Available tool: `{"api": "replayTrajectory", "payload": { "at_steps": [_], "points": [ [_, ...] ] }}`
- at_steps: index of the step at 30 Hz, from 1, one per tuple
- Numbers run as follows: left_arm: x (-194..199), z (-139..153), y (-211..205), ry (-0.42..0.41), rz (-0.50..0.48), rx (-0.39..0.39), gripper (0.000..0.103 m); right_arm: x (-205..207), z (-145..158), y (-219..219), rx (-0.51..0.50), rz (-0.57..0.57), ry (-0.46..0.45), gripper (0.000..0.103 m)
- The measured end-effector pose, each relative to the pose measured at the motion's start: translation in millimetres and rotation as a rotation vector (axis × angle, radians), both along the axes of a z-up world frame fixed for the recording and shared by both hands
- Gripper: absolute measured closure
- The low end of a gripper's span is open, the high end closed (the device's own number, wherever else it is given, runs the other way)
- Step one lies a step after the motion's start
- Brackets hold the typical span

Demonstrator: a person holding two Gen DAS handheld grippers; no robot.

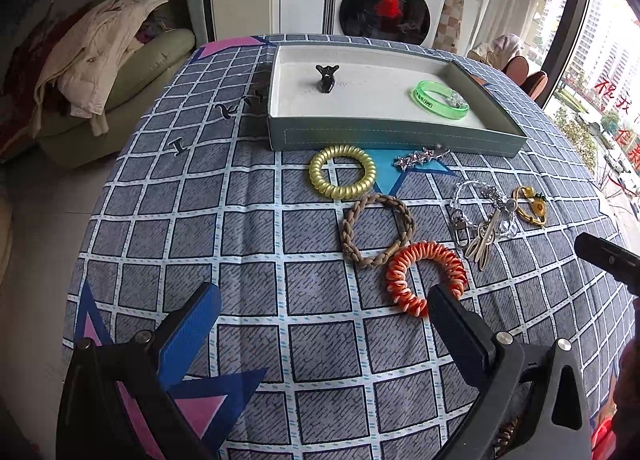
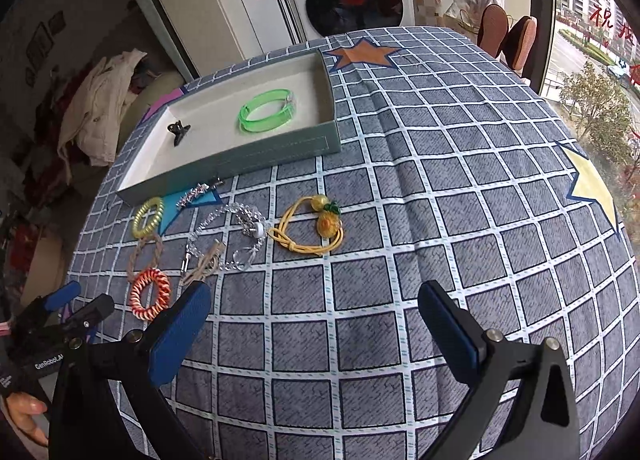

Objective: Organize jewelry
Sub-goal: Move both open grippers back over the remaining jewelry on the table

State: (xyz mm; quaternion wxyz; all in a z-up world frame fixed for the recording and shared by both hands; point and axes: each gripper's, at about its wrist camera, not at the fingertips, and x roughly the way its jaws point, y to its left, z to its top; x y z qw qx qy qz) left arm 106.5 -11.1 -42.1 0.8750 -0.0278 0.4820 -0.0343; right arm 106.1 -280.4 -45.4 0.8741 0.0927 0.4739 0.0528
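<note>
left gripper (image 1: 324,324): jaws wide apart, holding nothing, above the tablecloth (image 1: 248,244)
right gripper (image 2: 314,324): jaws wide apart, holding nothing, above bare cloth
orange hair tie (image 1: 426,278): on cloth, just beside the left gripper's right finger (image 1: 456,328)
braided bracelet (image 1: 378,230): touching the orange tie's far edge
keychain pile (image 1: 480,216): clear beads, clasp, tan cord, right of the bracelet
yellow cord charm (image 2: 310,226): right of the pile, touching it
gold hair tie (image 1: 342,172): near the tray's front wall
star hair clip (image 1: 420,158): right of the gold tie, by the wall
tray (image 1: 384,134): far side of the table
black claw clip (image 1: 327,78): inside tray, left
green bangle (image 1: 440,100): inside tray, right
washing machine (image 1: 388,0): behind the table
</note>
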Motion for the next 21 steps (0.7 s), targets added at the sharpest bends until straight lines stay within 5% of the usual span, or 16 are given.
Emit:
{"api": "replayTrajectory", "payload": {
  "at_steps": [13,21],
  "points": [
    [6.8,-5.9,-19.7,0.016,0.073,-0.032,0.0,19.1,-8.9,-15.9,-0.064,-0.054,0.001,0.002],
    [10.2,-15.2,-24.9,0.043,0.098,-0.017,0.005,45.1,-18.8,-8.2,-0.105,-0.017,0.01,0.026]
  ]
}}
